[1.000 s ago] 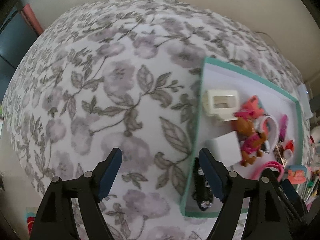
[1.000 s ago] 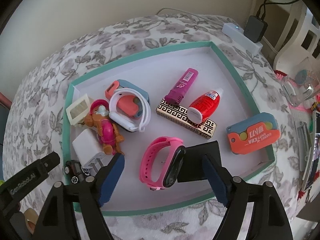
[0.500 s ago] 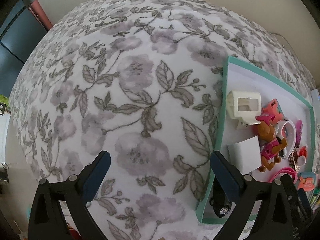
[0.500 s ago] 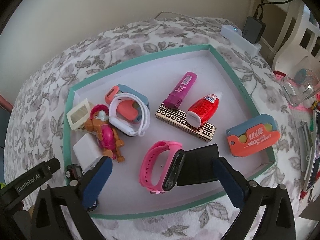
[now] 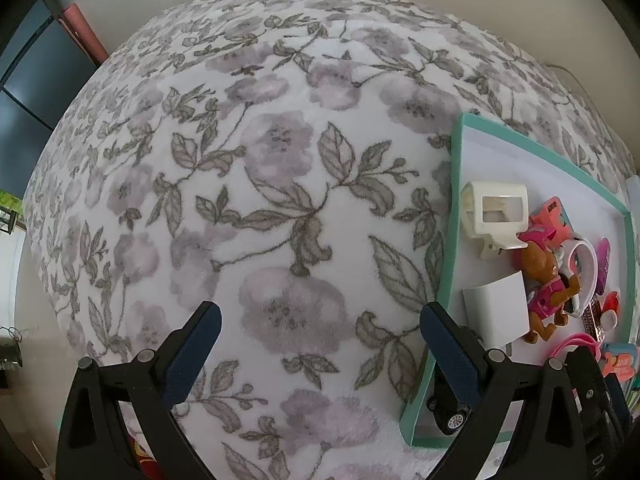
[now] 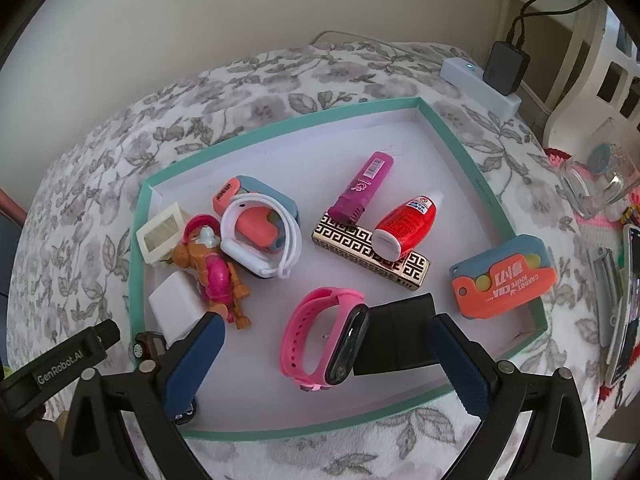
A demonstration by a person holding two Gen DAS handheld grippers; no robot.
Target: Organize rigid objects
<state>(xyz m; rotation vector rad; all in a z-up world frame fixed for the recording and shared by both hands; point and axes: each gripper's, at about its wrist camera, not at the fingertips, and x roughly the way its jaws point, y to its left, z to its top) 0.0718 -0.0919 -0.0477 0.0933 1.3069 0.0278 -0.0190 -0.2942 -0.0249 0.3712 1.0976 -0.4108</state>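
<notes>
- Left wrist view: the left tool (image 5: pixel 318 332) hangs over bare floral blanket (image 5: pixel 280 200), jaws spread wide with nothing between them. The teal-rimmed tray (image 5: pixel 448 272) sits off to its right, its near wall just beside the right-hand finger. Along that side of the tray I can see a cream clip (image 5: pixel 494 216), a white block (image 5: pixel 496 308), a brown-and-pink toy figure (image 5: pixel 546 276) and a small black toy car (image 5: pixel 448 416) tucked in the near corner.
- Right wrist view: the right tool (image 6: pixel 324 356) is spread wide too, holding nothing, poised over the tray's near edge (image 6: pixel 320 428). Dead ahead between its fingers lies the pink watch band (image 6: pixel 320 336), touching a black card-like piece (image 6: pixel 400 336); the band's loop runs roughly away from the tool, tilted a little to the right.
- Further in: a gold patterned bar (image 6: pixel 372 256) with a red bottle (image 6: pixel 408 224) and a magenta tube (image 6: pixel 364 188) lying against it, a white band (image 6: pixel 260 240) looped over an orange-and-blue cutter (image 6: pixel 256 208), and a second orange cutter (image 6: pixel 504 280) by the right wall.
- My read: everything to be sorted is already in the tray, and the right tool is plainly the nearer one. The pink band looks the likeliest pick, straight forward and down, jaws closing across its narrow width.
</notes>
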